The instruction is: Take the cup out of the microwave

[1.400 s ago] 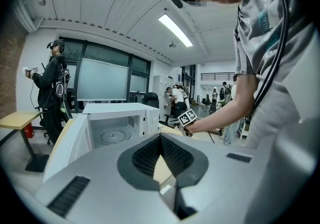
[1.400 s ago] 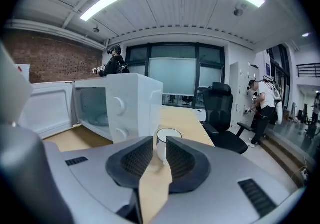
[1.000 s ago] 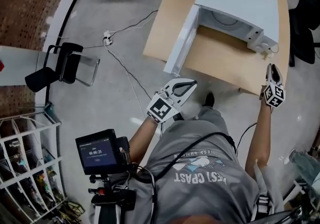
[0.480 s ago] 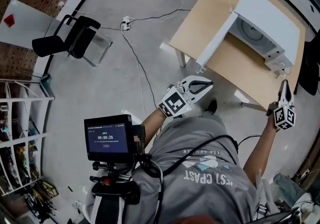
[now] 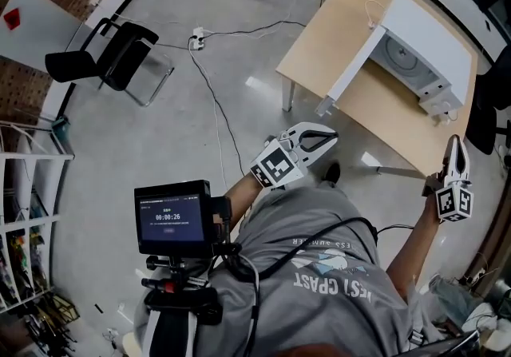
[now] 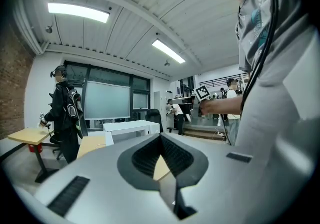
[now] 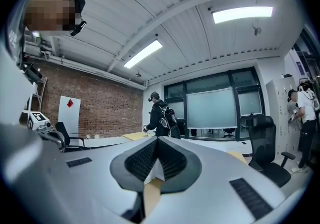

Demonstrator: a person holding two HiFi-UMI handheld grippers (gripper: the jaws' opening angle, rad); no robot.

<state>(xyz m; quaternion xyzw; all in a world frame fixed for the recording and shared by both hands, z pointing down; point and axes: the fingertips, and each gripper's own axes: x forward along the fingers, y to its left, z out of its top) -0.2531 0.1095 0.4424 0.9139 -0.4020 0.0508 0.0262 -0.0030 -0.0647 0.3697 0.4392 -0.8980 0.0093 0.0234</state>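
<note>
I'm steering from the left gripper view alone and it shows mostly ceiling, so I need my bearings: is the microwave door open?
Observer: Yes. The head view shows the microwave on the wooden table with its door swung wide open.
Operator: Any cup inside?
Observer: None shows in the part of the inside that the head view looks into, only the round turntable.
Operator: And the right hand-held gripper's jaws?
Observer: The right hand-held gripper is shut with nothing between its jaws, as its own view shows.
</note>
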